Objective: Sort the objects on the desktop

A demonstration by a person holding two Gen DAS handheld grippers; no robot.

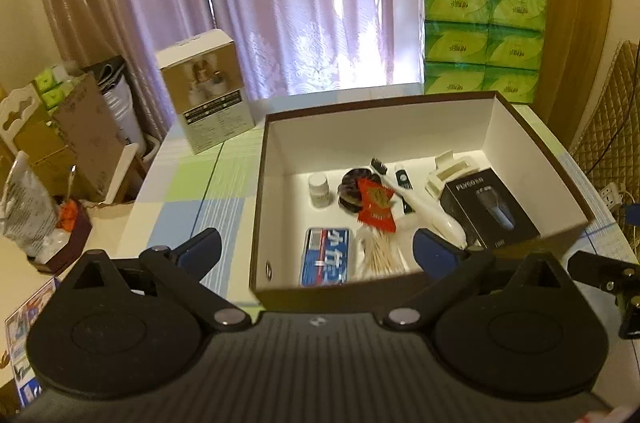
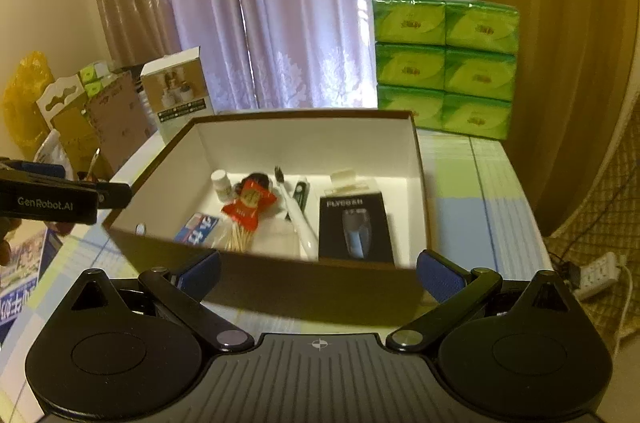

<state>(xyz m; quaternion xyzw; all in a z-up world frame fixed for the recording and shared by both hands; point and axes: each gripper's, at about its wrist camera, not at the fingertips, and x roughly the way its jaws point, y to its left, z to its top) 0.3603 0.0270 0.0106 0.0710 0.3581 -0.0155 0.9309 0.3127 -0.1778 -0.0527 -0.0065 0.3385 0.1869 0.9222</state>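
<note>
Checkered tablecloth (image 1: 192, 179) under lilac curtains (image 1: 296, 3), green tissue packs (image 1: 484, 35) stacked far right. Left gripper (image 1: 318, 249): jaws spread wide, nothing between them, hanging just before the near left corner of the brown storage box (image 1: 548, 159). Ahead of it in the box, left to right: small white bottle (image 1: 320, 188), blue tissue packet (image 1: 326, 255), cotton swabs (image 1: 380, 253), red packet (image 1: 376, 205), white toothbrush (image 1: 420, 201), white clip (image 1: 448, 169), black shaver box (image 1: 490, 213). Right gripper (image 2: 318, 273): also spread and empty, facing the box's near wall, shaver box ahead and slightly right of its centre. Bare cloth shows nothing loose near either tool, so sorting looks about finished or needs a new target; printed card (image 1: 24, 339) sits far left of the left tool. For any next pick: keep jaws wide, clear the box rim from above, don't nudge the wall.
</note>
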